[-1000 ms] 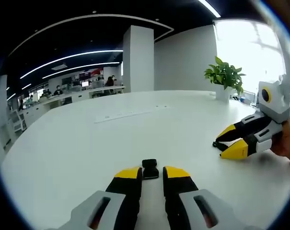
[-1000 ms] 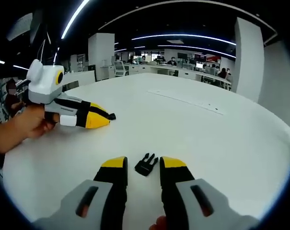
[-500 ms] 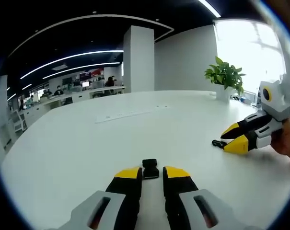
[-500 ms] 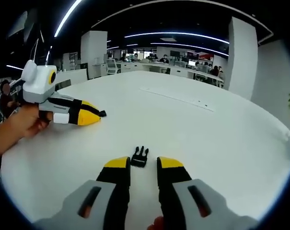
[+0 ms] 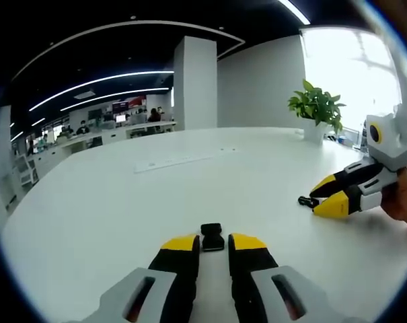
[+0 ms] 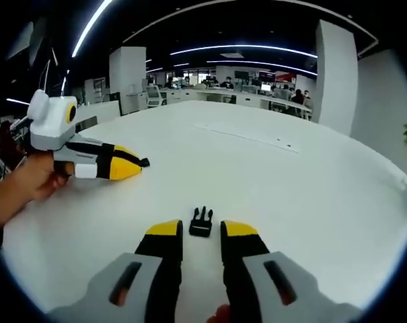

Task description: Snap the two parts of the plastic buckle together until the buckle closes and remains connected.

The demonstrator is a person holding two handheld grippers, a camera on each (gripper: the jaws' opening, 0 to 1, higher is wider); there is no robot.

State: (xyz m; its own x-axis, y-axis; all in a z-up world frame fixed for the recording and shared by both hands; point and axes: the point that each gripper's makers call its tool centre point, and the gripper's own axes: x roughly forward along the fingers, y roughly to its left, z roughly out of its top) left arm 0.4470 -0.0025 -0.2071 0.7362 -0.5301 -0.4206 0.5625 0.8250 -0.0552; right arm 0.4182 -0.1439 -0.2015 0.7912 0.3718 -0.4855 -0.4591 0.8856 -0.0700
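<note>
1. Buckle parts lie apart on the white table (image 5: pixel 89 202), each one in front of a different gripper
2. Left gripper view: the left gripper (image 5: pixel 214 243) has its yellow-tipped jaws parted; the socket half (image 5: pixel 212 237) lies on the table just beyond the tips, in line with the gap. We cannot tell whether the tips touch it
3. Right gripper view: the right gripper (image 6: pixel 202 229) likewise has its jaws spread and empty; the pronged half (image 6: pixel 201 221) lies just past the tips, prongs pointing away from the camera
4. Left gripper view again, far right: we see the right gripper from the side, tips low over the table, held by a hand (image 5: pixel 403 200) cut off by the view's edge; the pronged half shows there as a small dark speck at its tips, shape not resolvable
5. Right gripper view, left side: the left gripper shows with a hand (image 6: pixel 25 185) around its body; a dark bit at its tip is presumably the socket half, too small to confirm
6. Potted plant (image 5: pixel 316 108) stands near the table's far edge; distant desks and people are blurred
</note>
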